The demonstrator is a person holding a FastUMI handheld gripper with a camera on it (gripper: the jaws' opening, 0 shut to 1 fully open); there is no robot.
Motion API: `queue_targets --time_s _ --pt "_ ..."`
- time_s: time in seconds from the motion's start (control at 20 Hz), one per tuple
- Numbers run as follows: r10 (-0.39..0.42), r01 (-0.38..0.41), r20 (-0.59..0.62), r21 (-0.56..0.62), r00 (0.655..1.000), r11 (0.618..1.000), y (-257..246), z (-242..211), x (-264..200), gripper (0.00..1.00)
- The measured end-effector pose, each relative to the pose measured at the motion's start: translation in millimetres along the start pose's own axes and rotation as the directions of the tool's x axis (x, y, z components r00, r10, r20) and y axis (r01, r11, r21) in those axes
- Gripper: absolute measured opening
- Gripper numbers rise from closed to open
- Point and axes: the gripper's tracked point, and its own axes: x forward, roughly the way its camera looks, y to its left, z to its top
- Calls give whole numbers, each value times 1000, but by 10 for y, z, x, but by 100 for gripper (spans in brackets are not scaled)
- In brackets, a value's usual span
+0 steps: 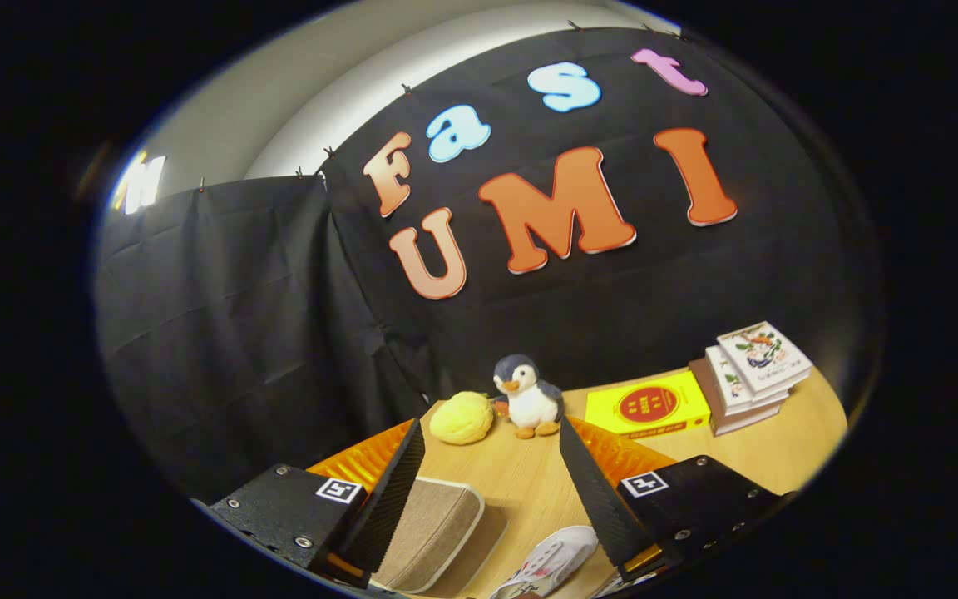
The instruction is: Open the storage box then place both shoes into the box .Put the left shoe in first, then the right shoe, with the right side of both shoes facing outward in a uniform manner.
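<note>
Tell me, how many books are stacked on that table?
3 books, I think, stacked at the table's far edge, beside the yellow box, beyond the open tongs. Another may hide underneath.

The gripper view is taken from low above the table (529, 482), tilted, looking forward between the spread fingers of the gripper (491, 433) toward the table's far edge and booth wall.
</note>
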Motion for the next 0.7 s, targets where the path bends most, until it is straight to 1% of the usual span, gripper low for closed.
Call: queue_targets --time_s 0.15,0.3,0.45,0.7 --pt "39 -33 -97 67 995 997 50 -317 92 97" --pt "98 -71 -198 140 975 988 144 -619 183 97" --pt "141 -85 -296 195 945 977 221 -939 234 97" --pt "176 -72 -435 246 883 967 269 -1462 311 97"
